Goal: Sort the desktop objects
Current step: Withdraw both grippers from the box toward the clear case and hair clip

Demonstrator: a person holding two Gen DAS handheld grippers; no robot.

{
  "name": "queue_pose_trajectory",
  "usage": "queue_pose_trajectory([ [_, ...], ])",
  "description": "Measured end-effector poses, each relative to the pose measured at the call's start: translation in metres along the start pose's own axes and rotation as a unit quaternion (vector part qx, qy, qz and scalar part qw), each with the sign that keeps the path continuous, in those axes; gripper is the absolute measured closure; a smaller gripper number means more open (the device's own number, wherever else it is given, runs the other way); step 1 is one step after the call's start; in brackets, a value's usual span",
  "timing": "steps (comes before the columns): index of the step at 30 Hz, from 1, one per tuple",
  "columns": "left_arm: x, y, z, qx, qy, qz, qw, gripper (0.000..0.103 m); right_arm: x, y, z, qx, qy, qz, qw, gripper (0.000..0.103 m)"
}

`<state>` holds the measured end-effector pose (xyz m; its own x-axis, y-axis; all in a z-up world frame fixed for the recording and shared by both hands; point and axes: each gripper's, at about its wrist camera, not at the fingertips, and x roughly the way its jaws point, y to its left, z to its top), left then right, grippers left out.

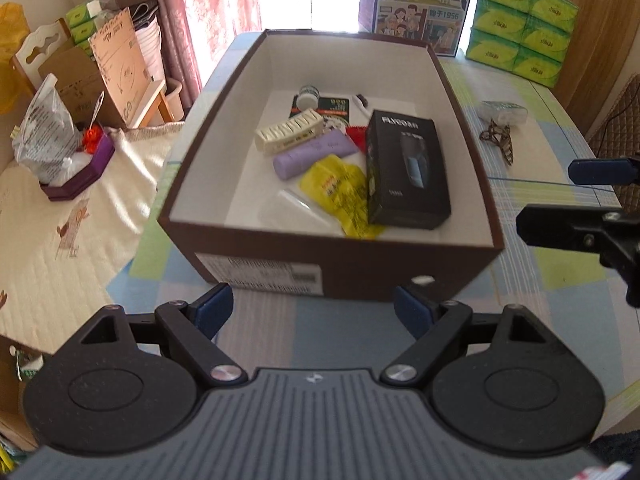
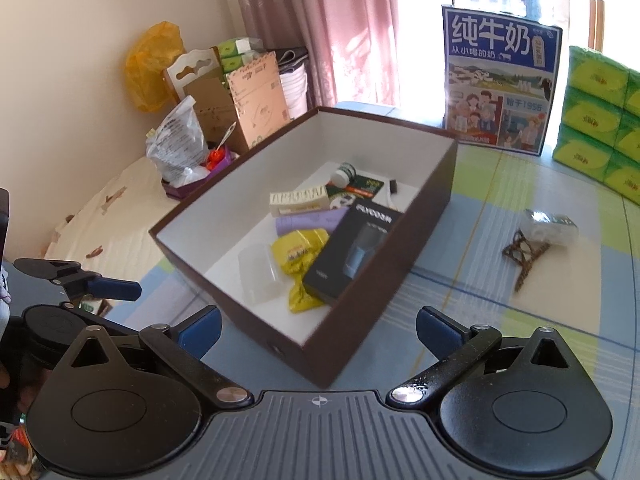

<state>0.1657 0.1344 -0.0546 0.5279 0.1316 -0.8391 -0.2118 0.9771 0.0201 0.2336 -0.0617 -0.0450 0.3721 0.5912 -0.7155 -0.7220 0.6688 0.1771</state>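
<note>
A brown cardboard box (image 1: pixel 476 184) (image 2: pixel 438 188) stands open on the table. It holds a black shaver box (image 1: pixel 406 172) (image 2: pixel 354 246), a yellow packet (image 1: pixel 340 192) (image 2: pixel 298 254), a purple roll (image 1: pixel 310 154) (image 2: pixel 304 216), a cream comb-like piece (image 1: pixel 288 130) (image 2: pixel 298 200), a clear case (image 2: pixel 258 274) and a small white jar (image 1: pixel 308 96) (image 2: pixel 343 174). A patterned hair clip (image 1: pixel 500 140) (image 2: pixel 524 258) and a small clear packet (image 1: pixel 504 112) (image 2: pixel 550 226) lie on the table right of the box. My left gripper (image 1: pixel 314 310) is open and empty before the box's near wall. My right gripper (image 2: pixel 318 332) is open and empty at the box's near corner.
A blue milk carton box (image 1: pixel 420 4) (image 2: pixel 500 84) and stacked green tissue packs (image 1: pixel 520 24) (image 2: pixel 600 132) stand at the table's back. A bed with bags and cartons (image 1: pixel 80 120) (image 2: pixel 192 128) lies to the left. The right gripper shows at the left wrist view's right edge (image 1: pixel 592 200).
</note>
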Motion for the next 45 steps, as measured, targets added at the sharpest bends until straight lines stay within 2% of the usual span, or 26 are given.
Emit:
queue_pose_trajectory([
  [8,-0.002,-0.032,-0.020,-0.004,0.017,-0.012,0.9998,0.018,-0.016,-0.028,-0.031,0.004,0.022,-0.005,1.000,0.002],
  [25,0.006,-0.133,-0.027,0.042,0.029,-0.068,0.9963,0.019,-0.061,-0.123,-0.085,0.051,0.052,-0.073,0.995,0.002],
  [36,0.022,-0.192,-0.009,0.065,0.017,-0.090,0.9937,0.022,-0.070,-0.174,-0.088,0.061,0.036,-0.104,0.992,0.002],
  [45,0.050,-0.230,0.028,0.093,-0.002,-0.089,0.9917,0.028,-0.053,-0.222,-0.067,0.081,0.019,-0.101,0.991,0.002],
])
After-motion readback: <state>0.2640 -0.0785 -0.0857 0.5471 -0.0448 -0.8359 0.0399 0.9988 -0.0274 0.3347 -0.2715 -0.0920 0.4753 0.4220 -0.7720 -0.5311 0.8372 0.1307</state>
